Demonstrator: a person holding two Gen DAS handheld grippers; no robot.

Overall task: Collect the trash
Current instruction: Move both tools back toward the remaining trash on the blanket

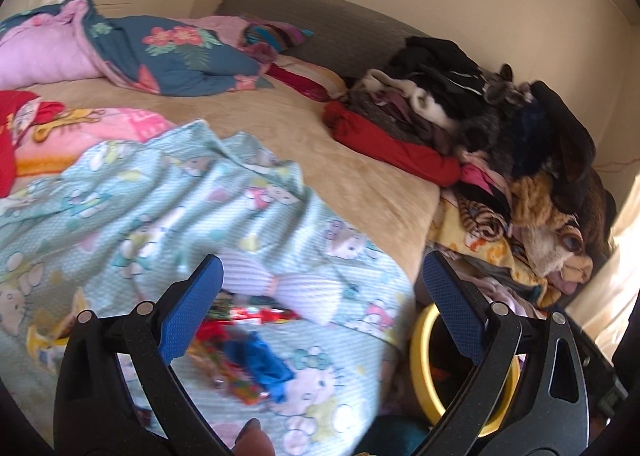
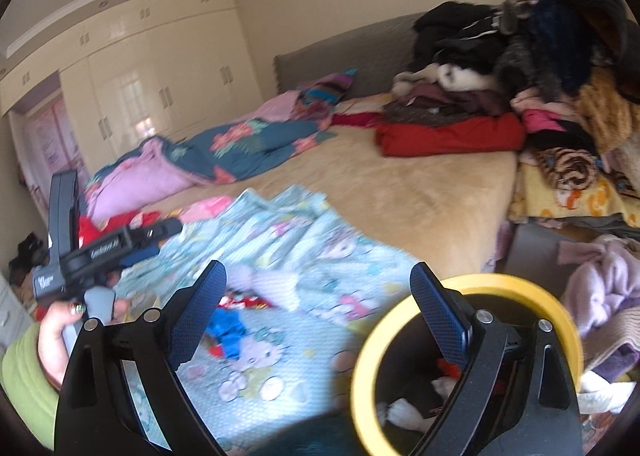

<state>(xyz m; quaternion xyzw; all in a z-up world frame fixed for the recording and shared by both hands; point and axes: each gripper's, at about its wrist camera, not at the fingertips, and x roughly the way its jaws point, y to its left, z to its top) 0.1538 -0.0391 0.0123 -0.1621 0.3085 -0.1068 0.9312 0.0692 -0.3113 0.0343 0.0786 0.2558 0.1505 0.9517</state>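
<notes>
Crumpled wrappers lie on a light-blue cartoon blanket [image 1: 132, 192]: a red-and-white one [image 1: 256, 314], a blue one [image 1: 260, 360] and a multicoloured one [image 1: 236, 376]. My left gripper [image 1: 320, 262] is open above them, holding nothing. In the right wrist view the blue wrapper [image 2: 228, 326] and the red wrapper [image 2: 244, 301] lie just beyond my left fingertip. My right gripper [image 2: 318, 268] is open and empty, its right finger over the yellow-rimmed bin [image 2: 362, 356]. White and red scraps [image 2: 400, 412] lie inside the bin. The bin [image 1: 420, 336] stands beside the bed.
A hand [image 2: 60, 328] with a green sleeve holds the other tool at the left. A heap of clothes [image 1: 480, 128] fills the bed's right side. A floral quilt [image 1: 172, 56] lies at the back. A lilac garment [image 2: 600, 288] sits right of the bin.
</notes>
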